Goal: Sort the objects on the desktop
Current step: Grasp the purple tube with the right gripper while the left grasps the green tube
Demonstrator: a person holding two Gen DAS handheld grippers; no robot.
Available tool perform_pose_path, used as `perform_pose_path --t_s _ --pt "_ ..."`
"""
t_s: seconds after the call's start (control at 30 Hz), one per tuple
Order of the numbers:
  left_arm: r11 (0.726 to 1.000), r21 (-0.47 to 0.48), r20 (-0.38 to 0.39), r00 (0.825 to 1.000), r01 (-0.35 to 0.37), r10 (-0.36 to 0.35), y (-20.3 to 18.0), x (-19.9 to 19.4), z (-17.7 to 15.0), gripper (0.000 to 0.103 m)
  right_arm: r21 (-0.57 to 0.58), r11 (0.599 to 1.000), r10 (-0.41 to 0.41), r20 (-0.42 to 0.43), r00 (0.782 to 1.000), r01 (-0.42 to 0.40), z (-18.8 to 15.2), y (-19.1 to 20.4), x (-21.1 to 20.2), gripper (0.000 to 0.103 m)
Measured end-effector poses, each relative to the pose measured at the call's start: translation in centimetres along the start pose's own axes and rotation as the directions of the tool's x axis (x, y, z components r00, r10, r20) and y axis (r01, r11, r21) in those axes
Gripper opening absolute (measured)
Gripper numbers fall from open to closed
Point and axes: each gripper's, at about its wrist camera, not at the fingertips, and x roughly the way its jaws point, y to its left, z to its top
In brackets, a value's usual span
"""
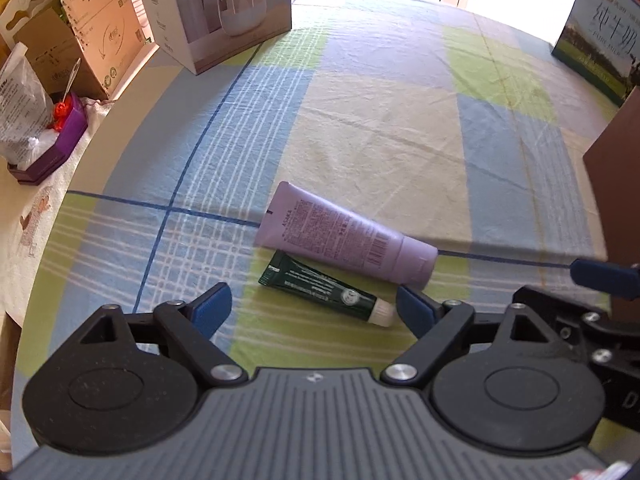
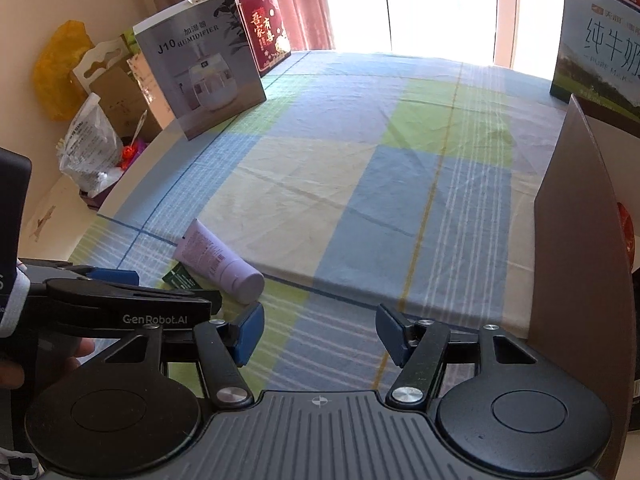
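A lilac tube (image 1: 344, 236) lies on the checked cloth, its cap toward the right. Beside it, nearer me, lies a small dark green tube (image 1: 320, 286) with a white cap. My left gripper (image 1: 314, 308) stands open just in front of the green tube, whose cap end is close to the right fingertip (image 1: 416, 308). In the right wrist view the lilac tube (image 2: 220, 260) and a corner of the green tube (image 2: 180, 278) lie at the left, partly behind the left gripper's body (image 2: 120, 304). My right gripper (image 2: 320, 332) is open over bare cloth, holding nothing.
A brown box wall (image 2: 580, 240) rises at the right. A humidifier box (image 2: 200, 68) and a red packet (image 2: 266, 26) stand at the far left, a milk carton (image 2: 600, 40) far right. Cardboard boxes (image 1: 100, 32) and a plastic bag (image 1: 20, 108) crowd the side surface at left.
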Motion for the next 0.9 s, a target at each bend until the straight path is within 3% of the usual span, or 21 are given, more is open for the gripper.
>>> perform_pose_path --t_s 0.2,0.37,0.47,0.73,0.77,0.8,0.83,0.9 --pt "1.0 -0.009 -0.018 1.0 -0.011 0.01 1.9 0.7 -0.6 0.068 -0.048 0.999 0.026 0.002 1.0 -0.026 0.6 0.5 1.3 0.06" --pt "1.0 0.007 0.008 1.0 -0.01 0.01 3.7 0.1 -0.8 0.033 -0.162 0.984 0.076 0.007 0.997 -0.074 1.0 2.5 2.9 0.06" --pt "1.0 0.025 0.014 1.0 -0.014 0.014 4.5 0.0 -0.8 0.019 -0.237 0.966 0.104 0.001 0.995 -0.101 1.2 3.9 4.3 0.06" --pt "0.998 0.059 0.021 1.0 -0.012 0.011 5.9 0.2 -0.5 0.021 -0.431 0.892 0.137 -0.024 0.99 -0.134 1.5 7.1 7.7 0.058" --pt "0.998 0.064 0.023 1.0 -0.014 0.013 5.9 0.3 -0.4 0.021 -0.445 0.886 0.135 -0.028 0.99 -0.133 1.5 7.3 8.0 0.055" --pt "0.998 0.069 0.021 1.0 -0.012 0.011 5.9 0.4 -0.3 0.021 -0.458 0.879 0.133 -0.038 0.99 -0.136 1.4 7.5 8.3 0.044" --pt "0.997 0.071 0.018 1.0 -0.009 0.007 5.9 0.4 -0.2 0.02 -0.468 0.873 0.134 -0.047 0.99 -0.14 1.4 7.7 8.5 0.039" --pt "0.997 0.071 0.015 1.0 -0.001 0.0 5.9 0.5 -0.1 0.018 -0.486 0.865 0.126 -0.038 0.991 -0.129 1.2 8.1 8.6 0.037"
